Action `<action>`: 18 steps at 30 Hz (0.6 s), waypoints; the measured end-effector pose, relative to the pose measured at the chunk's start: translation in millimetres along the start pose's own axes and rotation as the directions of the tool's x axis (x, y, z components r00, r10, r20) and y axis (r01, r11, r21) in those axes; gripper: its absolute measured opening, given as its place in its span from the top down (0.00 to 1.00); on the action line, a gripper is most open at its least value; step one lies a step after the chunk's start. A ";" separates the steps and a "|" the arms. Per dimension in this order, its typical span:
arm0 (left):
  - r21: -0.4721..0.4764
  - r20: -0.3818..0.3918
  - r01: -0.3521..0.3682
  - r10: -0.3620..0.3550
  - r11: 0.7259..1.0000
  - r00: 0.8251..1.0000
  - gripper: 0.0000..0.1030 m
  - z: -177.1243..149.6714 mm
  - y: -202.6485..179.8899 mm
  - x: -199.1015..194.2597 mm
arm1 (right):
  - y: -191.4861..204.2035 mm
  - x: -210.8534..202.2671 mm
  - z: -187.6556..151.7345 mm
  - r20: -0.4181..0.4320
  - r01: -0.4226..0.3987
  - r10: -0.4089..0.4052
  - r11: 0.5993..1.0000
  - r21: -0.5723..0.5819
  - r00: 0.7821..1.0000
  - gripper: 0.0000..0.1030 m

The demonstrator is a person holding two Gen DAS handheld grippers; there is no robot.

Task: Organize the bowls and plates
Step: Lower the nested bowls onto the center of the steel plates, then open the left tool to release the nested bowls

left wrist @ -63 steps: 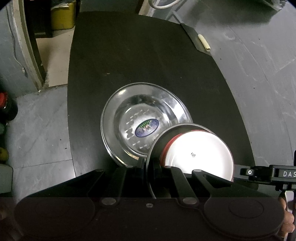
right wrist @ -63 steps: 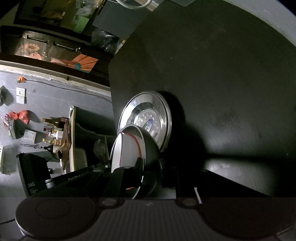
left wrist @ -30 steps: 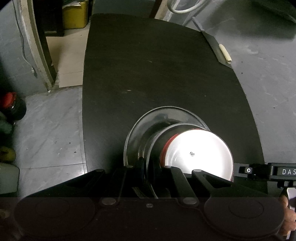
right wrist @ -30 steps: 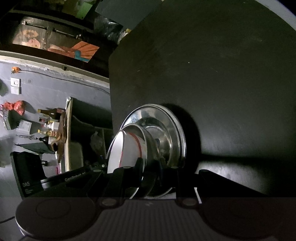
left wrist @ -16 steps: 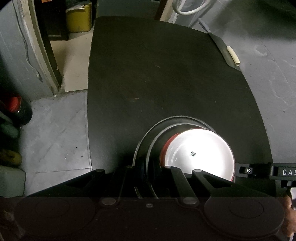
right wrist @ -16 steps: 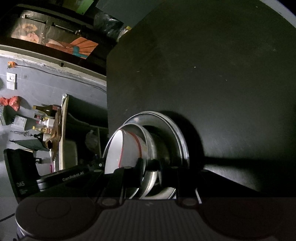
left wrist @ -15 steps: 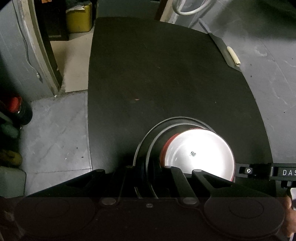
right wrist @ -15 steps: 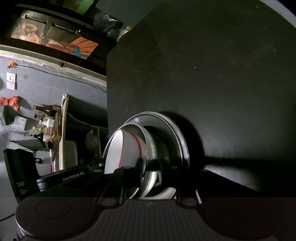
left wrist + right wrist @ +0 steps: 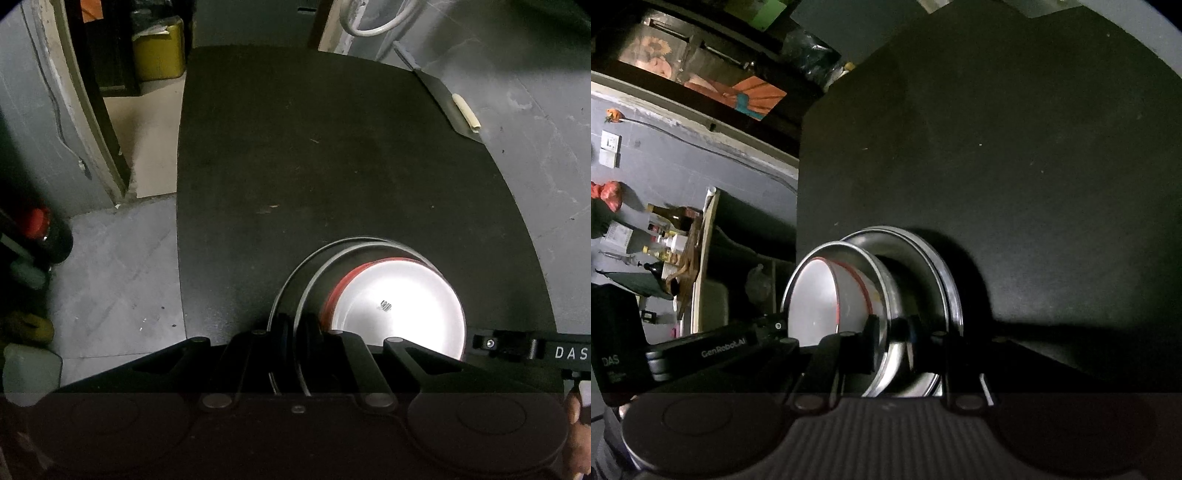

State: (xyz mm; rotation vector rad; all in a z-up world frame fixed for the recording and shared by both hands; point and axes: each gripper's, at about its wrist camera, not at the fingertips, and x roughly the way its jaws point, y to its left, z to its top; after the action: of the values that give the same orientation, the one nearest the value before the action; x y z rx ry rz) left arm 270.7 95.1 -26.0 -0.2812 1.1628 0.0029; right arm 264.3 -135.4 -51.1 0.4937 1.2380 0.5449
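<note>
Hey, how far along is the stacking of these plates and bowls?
Nearly done. The white bowl sits inside the steel bowl, and that pair is now over the steel plate on the black table. In hand: the left gripper and right gripper both clamp the steel bowl's rim. Left: let go. Whether the stack fully rests on the plate can't be seen.

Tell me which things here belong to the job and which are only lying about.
Job: steel bowl with the red-rimmed white bowl inside it, steel plate under them, left claw, right claw.

Lying about: yellow container, white cable, bottles on shelf.
</note>
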 end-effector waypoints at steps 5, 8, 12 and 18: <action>0.025 0.020 -0.036 0.036 0.999 0.999 0.93 -3.4 -9.0 -0.7 | 6.4 -1.2 -4.6 0.032 0.022 -0.021 0.999 -0.027 0.999 0.81; 0.042 0.043 -0.065 0.063 0.997 0.997 0.93 -6.7 -14.3 -2.4 | 11.7 -1.5 -8.4 0.053 0.039 -0.036 0.998 -0.043 0.998 0.80; 0.057 0.075 -0.098 0.093 0.994 0.993 0.91 -9.5 -19.0 -6.6 | 18.8 -1.7 -12.5 0.072 0.072 -0.067 0.995 -0.072 0.995 0.78; 0.092 0.127 -0.164 0.152 0.982 0.980 0.77 -10.9 -26.0 -16.6 | 26.0 -0.9 -18.4 0.101 0.126 -0.117 0.988 -0.085 0.988 0.66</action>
State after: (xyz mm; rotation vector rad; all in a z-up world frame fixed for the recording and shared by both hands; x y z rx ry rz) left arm 258.0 70.0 -9.3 -0.0961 1.0600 0.0983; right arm 243.2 -114.8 -38.9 0.3604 1.1383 0.4667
